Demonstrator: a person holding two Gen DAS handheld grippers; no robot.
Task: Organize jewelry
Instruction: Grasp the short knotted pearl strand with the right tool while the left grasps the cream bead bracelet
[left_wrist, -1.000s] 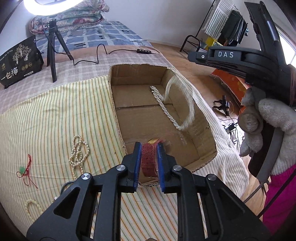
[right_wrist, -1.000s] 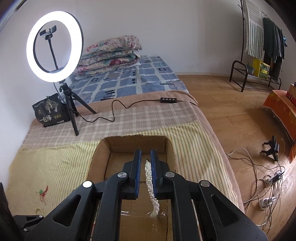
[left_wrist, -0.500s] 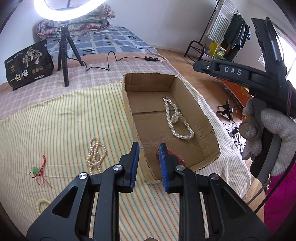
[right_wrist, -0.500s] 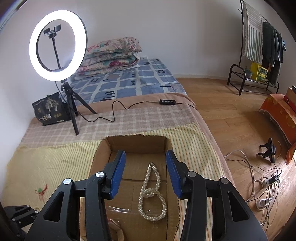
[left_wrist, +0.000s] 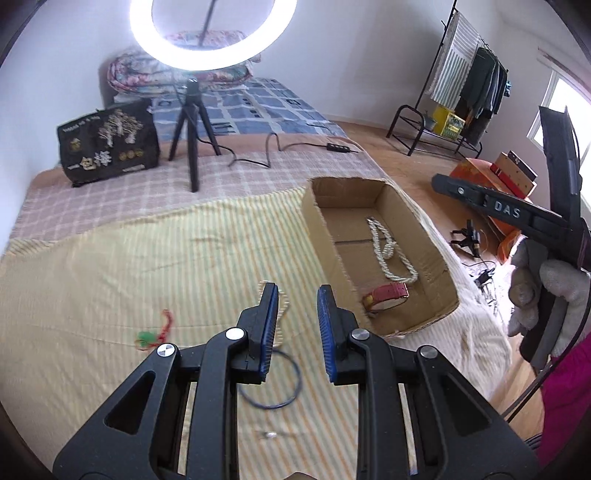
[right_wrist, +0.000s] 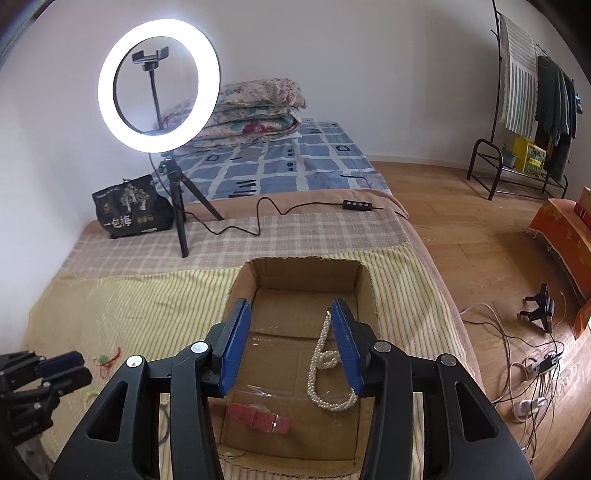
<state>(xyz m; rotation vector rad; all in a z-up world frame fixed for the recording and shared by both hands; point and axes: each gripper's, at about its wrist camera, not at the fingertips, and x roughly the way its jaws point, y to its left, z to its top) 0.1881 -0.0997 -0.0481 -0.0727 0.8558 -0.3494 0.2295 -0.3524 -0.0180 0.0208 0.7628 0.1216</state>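
Both tools have let go since a second ago: the left tool (left_wrist: 295, 325) now hangs spread and empty above the striped bed cover (left_wrist: 110, 266), the right tool (right_wrist: 291, 345) likewise over the cardboard box (right_wrist: 306, 269), where the pearl necklace (right_wrist: 325, 369) and red watch (right_wrist: 258, 416) lie.

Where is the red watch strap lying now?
The red watch strap lies inside the cardboard box, at its near end, just in front of the pearl necklace, seen in both wrist views.
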